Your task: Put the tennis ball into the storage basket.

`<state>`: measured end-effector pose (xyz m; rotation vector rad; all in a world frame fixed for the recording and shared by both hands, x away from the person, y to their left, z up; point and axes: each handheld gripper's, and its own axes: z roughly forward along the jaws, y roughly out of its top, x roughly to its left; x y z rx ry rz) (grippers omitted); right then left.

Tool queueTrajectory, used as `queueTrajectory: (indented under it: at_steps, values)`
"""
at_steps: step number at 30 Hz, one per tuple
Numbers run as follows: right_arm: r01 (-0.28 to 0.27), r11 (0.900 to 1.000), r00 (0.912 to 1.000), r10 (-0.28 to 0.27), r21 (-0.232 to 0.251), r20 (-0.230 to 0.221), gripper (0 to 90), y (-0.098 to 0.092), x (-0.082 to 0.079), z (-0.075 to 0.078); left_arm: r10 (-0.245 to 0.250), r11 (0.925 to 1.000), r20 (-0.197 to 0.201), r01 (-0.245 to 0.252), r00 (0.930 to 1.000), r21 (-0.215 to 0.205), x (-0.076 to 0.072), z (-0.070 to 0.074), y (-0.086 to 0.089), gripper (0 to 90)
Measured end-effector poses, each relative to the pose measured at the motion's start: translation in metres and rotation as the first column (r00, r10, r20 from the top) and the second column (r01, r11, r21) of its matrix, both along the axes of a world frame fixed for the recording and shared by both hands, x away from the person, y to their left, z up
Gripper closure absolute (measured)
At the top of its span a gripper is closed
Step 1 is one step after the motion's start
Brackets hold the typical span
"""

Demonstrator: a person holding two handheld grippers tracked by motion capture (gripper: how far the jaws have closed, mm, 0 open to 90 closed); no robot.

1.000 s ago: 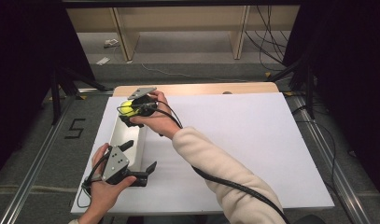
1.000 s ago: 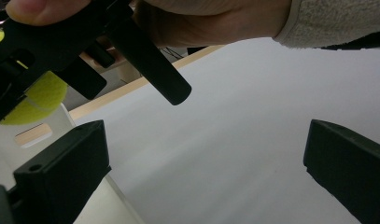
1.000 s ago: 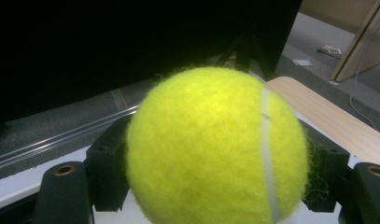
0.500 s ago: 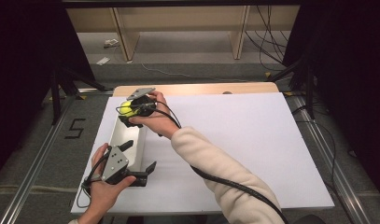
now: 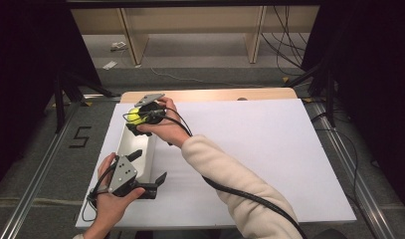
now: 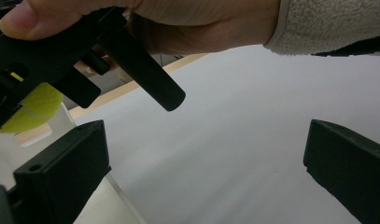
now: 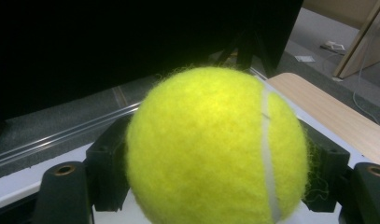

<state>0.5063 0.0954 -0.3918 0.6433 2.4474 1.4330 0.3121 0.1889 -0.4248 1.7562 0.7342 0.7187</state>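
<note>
My right claw (image 5: 135, 118) is clamped on the ball (image 5: 134, 115), one jaw pressed to each side of it. In the right gripper view the ball (image 7: 218, 147) sits squarely between my two black jaws, its white seam running down the side toward three o'clock. From above, claw and ball hang over the far end of the tray (image 5: 126, 144), a long, narrow white box lying along the table's left side. Seen from the middle of the table (image 5: 269, 149), that spot is at about ten o'clock. I cannot tell whether the ball touches the tray or is held just above it.

My left claw (image 5: 149, 167) is at the tray's near end, roughly at eight o'clock from the table's middle, and its jaws stand wide apart with nothing between them. One jaw reaches over the tray's near end, the other lies over the white table just beside it. In the left gripper view my two jaws rise at the lower corners, with bare white table between them. Toward eleven o'clock in that view I see my right hand (image 6: 145, 18) and its cream sleeve (image 6: 332, 23), gripping the right claw's black body, and a slice of the ball (image 6: 33, 105) behind it at nine o'clock.

My right forearm crosses the table from the near edge, its black cable (image 5: 250, 199) trailing along the sleeve.
</note>
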Motion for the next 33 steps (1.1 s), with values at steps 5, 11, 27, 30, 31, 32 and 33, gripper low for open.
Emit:
queueTrajectory:
  at_steps: [5,11,27,30,31,32,33]
  values:
    - [-0.007,1.0,1.0,0.007,-0.002,-0.002,26.6,0.004,-0.001,-0.001,0.0,1.0,-0.001,0.0,1.0,-0.002,0.0,0.0,0.0,0.0]
    - [-0.014,1.0,0.9999,0.014,-0.006,-0.004,26.6,0.006,-0.002,-0.003,0.0,1.0,-0.001,0.0,1.0,-0.001,0.0,0.0,0.0,0.0]
    - [-0.028,0.999,0.9996,0.028,-0.026,-0.004,26.5,0.014,-0.003,-0.009,-0.001,1.0,0.0,0.001,1.0,0.0,0.0,0.0,0.0,0.0]
    - [-0.029,0.999,0.9996,0.029,-0.028,-0.006,26.5,0.015,-0.003,-0.01,-0.002,1.0,0.0,0.002,1.0,0.001,-0.001,0.0,0.0,0.0]
    - [-0.028,0.999,0.9996,0.028,-0.028,-0.006,26.4,0.015,-0.003,-0.01,-0.003,1.0,0.002,0.003,1.0,0.004,0.0,0.0,0.0,0.0]
    - [-0.028,0.999,0.9996,0.028,-0.028,-0.006,26.4,0.015,-0.003,-0.01,-0.003,1.0,0.002,0.003,1.0,0.004,0.0,0.0,0.0,0.0]
    - [-0.029,0.999,0.9996,0.029,-0.03,-0.007,26.4,0.016,-0.003,-0.011,-0.004,1.0,0.002,0.004,1.0,0.003,0.0,0.0,0.0,0.0]
